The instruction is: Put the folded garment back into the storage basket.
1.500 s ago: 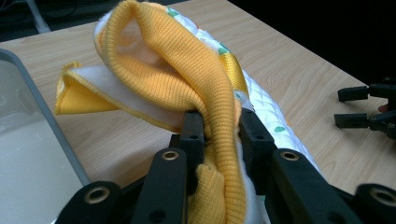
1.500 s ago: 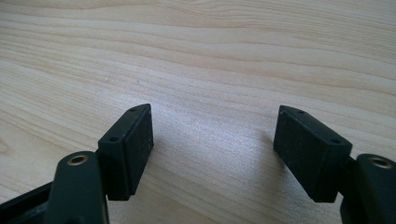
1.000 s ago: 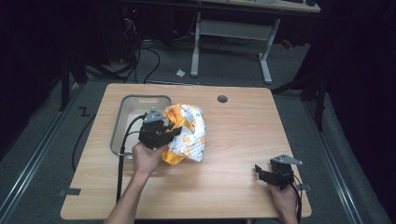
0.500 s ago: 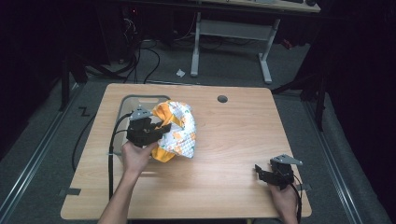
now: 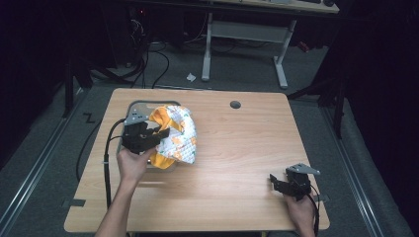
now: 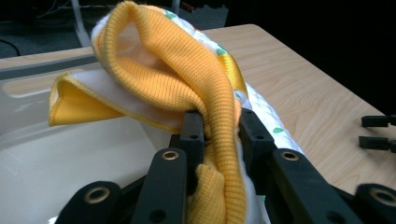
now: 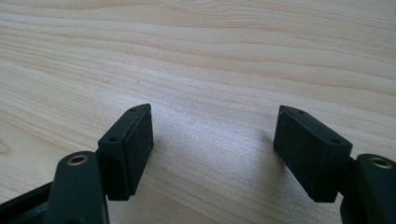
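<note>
One container stood on the desk (image 5: 237,163): a pale, shallow tray (image 5: 129,109) at the far left, beneath and just beyond the left gripper (image 5: 159,133). That gripper's fingers (image 6: 193,130) were clamped on a fold of the yellow-trimmed cloth (image 5: 177,134), the ribbed yellow hem pinched between them and bunching up over their tips. In the left gripper view, the cloth's yellow-edged corner hung left of the fingers above the tray's smooth, bare floor (image 6: 70,158), while its white quilted side with small green and orange prints spilled to the right of the fingers, over the tray's edge and onto the wood. From the high view, the cloth covered most of the tray, leaving the far-left rim and corner showing; whether anything else lay inside under the cloth could not be told.

The right gripper (image 5: 274,182) rested well apart from the cloth, near the desk's near right corner. Its fingers (image 7: 133,140) were spread wide, with nothing but bare wood grain between and ahead of them.
</note>
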`<state>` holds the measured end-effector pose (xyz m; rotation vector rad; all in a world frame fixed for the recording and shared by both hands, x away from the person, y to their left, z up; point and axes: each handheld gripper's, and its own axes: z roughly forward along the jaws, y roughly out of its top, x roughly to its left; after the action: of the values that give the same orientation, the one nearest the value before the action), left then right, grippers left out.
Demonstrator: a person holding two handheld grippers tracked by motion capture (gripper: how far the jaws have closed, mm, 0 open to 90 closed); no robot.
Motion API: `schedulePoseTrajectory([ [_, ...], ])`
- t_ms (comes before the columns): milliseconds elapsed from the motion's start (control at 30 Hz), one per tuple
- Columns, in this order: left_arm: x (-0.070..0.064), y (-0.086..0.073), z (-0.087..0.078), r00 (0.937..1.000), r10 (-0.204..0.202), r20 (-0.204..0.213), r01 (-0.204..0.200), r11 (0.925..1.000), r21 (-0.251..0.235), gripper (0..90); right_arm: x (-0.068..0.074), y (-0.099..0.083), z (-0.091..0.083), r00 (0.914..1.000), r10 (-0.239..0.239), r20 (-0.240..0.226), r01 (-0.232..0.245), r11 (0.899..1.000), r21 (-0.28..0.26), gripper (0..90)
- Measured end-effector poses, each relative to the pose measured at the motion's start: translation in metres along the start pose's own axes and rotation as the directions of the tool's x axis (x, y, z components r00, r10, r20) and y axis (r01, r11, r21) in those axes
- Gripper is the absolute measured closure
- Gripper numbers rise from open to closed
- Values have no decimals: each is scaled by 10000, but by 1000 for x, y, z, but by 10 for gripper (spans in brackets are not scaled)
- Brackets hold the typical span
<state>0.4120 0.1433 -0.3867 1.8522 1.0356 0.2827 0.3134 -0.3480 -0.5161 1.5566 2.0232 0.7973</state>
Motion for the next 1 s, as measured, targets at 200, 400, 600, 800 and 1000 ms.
schedulePoseTrajectory([
  [200,9,-1,-2,9997,-30,-248,32,10000,90,748,0,0,0,10000,2,2,-2,10000,1,289],
  [400,20,-3,-7,9988,-205,-443,208,9998,55,747,0,0,0,10000,3,2,-3,10000,4,289],
  [600,29,-3,-10,9983,-280,-519,284,9996,57,748,0,0,0,10000,3,1,-3,10000,1,289],
  [800,38,-6,-10,9976,-339,-606,353,9991,216,748,0,0,0,10000,4,2,-4,10000,1,289],
  [1000,44,-9,-8,9959,-213,-882,253,9987,447,748,0,0,0,10000,0,2,0,10000,-1,289],
])
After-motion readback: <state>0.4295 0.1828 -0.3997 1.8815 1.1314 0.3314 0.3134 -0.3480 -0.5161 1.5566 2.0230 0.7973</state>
